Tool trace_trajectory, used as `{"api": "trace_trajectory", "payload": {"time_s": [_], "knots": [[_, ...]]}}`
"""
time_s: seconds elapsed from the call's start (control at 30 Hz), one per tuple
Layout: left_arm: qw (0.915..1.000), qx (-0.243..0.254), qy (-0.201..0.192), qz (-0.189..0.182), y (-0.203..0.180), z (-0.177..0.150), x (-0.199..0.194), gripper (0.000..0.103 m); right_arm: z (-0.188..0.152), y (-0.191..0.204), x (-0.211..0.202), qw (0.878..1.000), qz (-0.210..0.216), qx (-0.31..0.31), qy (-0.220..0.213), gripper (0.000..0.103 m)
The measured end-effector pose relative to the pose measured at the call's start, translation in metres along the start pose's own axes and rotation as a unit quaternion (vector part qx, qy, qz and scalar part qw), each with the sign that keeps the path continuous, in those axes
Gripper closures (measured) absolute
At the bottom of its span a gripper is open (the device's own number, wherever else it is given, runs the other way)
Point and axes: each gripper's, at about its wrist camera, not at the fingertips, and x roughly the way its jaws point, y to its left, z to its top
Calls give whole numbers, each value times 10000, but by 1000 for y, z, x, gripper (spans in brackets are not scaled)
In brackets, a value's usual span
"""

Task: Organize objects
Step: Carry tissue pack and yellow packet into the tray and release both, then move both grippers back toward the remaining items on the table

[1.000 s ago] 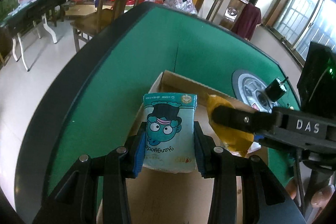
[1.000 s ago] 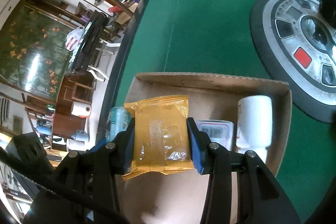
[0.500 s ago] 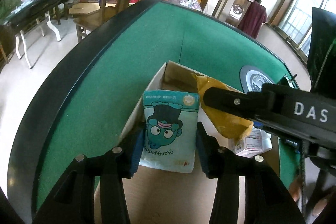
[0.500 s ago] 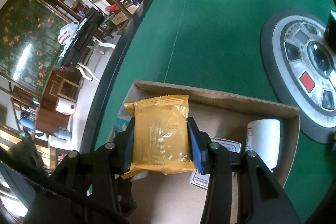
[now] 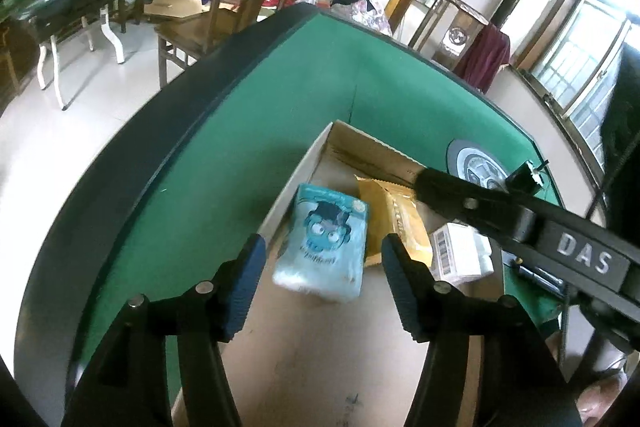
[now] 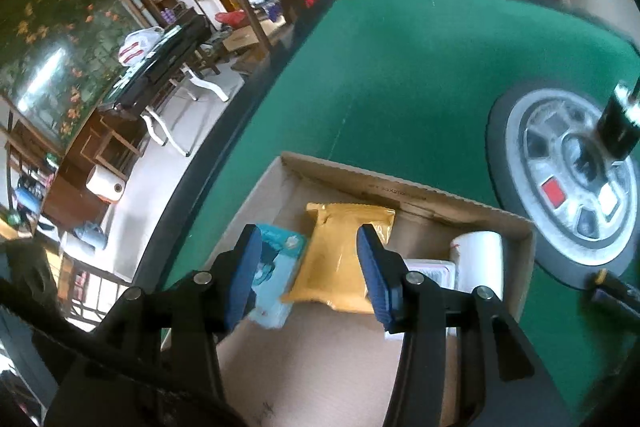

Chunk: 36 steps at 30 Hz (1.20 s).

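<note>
Inside the cardboard box (image 5: pixel 320 367), left to right: blue tissue pack (image 5: pixel 324 247), yellow packet (image 6: pixel 340 255), white bottle (image 6: pixel 478 261). My left gripper (image 5: pixel 322 287) and right gripper (image 6: pixel 308 271) hover above, fingers spread, holding nothing.

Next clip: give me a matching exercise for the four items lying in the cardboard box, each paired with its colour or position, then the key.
Things:
1. tissue pack
2. snack packet
3. white bottle
4. barcoded box

Descriptions:
A. yellow, lying beside the tissue pack
B. white, lying by the box's right wall
C. light blue with a cartoon face, nearest the box's left wall
D. small and white, between packet and bottle

Pairs: 1-C, 2-A, 3-B, 4-D
</note>
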Motion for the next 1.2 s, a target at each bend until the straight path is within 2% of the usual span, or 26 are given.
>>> {"api": "trace_trajectory", "payload": {"time_s": [0.1,0.2,0.43,0.67,0.9,1.2], "knots": [[9998,-118,-152,94,4,-7,-15,42,-7,10,-16,9992,-165,-290,-230,54],[9994,-201,-242,143,6,-15,-29,42,-19,14,-38,9962,-381,-594,-511,50],[9993,-181,-312,65,-13,-38,-51,41,-50,10,-80,9795,-1143,-1186,-1158,41],[9991,308,-263,-160,-73,-58,-55,41,-80,-40,-118,9748,-1496,-958,-1350,41],[9964,793,-111,-262,-133,-74,-47,41,-93,-86,-151,9655,-1930,-791,-1557,41],[9927,1148,112,-352,-185,-91,-36,42,-99,-141,-170,9636,-2100,-479,-1585,41]]}}
